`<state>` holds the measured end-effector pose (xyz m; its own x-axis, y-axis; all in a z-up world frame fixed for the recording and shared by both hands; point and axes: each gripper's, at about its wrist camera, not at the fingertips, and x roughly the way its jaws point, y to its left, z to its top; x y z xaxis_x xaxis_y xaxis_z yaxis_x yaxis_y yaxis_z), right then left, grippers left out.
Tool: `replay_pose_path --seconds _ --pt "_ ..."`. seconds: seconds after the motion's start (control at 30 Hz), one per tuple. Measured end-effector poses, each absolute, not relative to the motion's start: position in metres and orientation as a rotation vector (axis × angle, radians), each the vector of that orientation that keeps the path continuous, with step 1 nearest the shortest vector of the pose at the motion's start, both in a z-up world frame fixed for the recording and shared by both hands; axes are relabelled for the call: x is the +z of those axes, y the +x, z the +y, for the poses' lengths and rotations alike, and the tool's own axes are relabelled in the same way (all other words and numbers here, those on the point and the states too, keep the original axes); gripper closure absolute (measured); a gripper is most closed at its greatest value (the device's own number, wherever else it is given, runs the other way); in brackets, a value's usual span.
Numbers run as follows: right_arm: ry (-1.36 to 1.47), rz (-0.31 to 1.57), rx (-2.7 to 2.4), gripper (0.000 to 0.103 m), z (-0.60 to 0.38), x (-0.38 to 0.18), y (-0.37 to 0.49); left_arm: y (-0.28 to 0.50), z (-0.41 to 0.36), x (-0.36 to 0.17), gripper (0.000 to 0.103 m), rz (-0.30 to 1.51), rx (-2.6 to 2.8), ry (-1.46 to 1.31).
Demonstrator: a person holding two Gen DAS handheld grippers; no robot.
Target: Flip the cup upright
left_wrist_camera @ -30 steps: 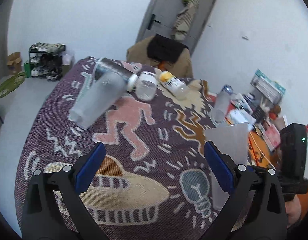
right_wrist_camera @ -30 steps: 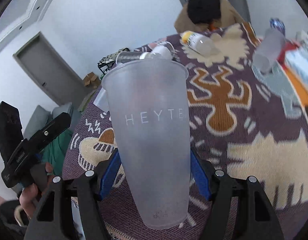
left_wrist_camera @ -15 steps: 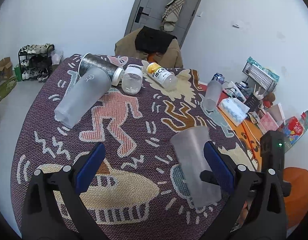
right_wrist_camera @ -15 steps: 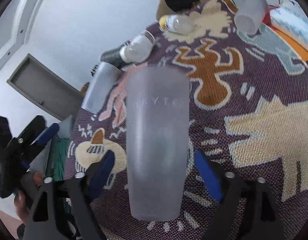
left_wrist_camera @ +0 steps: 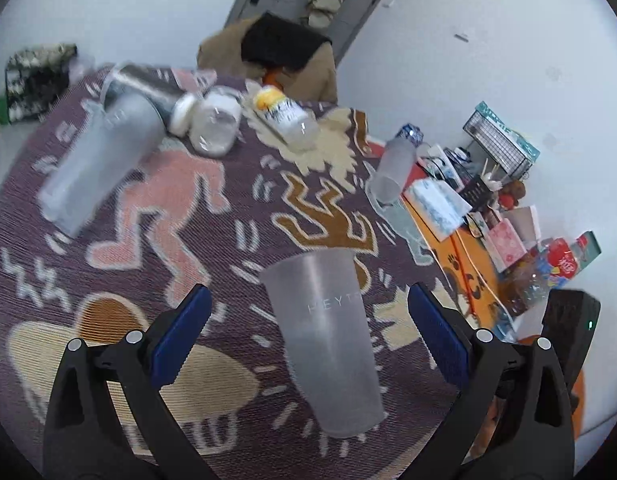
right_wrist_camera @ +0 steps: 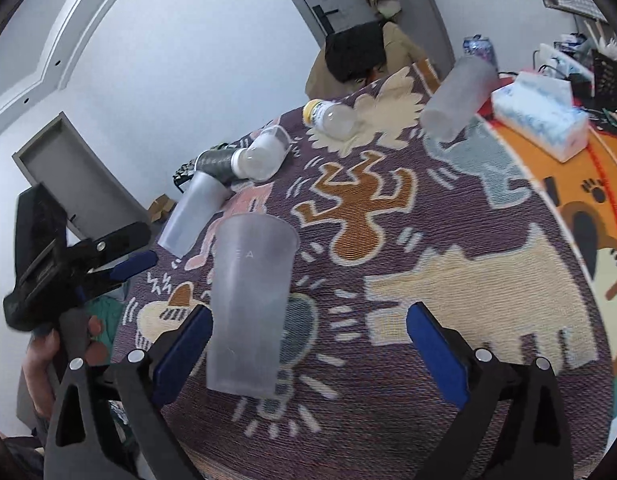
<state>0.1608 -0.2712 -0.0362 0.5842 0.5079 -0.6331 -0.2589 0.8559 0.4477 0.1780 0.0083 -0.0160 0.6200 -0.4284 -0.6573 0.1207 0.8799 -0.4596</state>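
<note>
Motion blur softened the frosted plastic cup [right_wrist_camera: 250, 304], its lettering only partly legible. It stood upright, rim up, on the woven patterned cloth [right_wrist_camera: 448, 208] just ahead of the right gripper [right_wrist_camera: 306, 354], nearer its left finger, untouched. Both tools gaped, the left gripper [left_wrist_camera: 308, 334] too.

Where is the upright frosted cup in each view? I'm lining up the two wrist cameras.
Left wrist: the upright frosted cup stands low and centre, between the open left tool fingers.
Right wrist: the cup sits lower left, beside the right tool's left finger.
Shared landmark: the yellow-capped bottle lying behind.
</note>
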Motion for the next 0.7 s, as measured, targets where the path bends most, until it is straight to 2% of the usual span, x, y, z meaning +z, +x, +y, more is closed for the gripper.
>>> replay_pose_path --seconds 0.33,0.7 --pt "0.283 0.834 0.395 0.008 -0.290 -0.053 0.156 0.218 -0.015 -0.055 0.005 1.022 -0.441 -0.520" --pt "0.294 0.840 0.362 0.008 -0.306 -0.063 0.156 0.251 -0.033 -0.085 0.005 1.138 -0.423 -0.517"
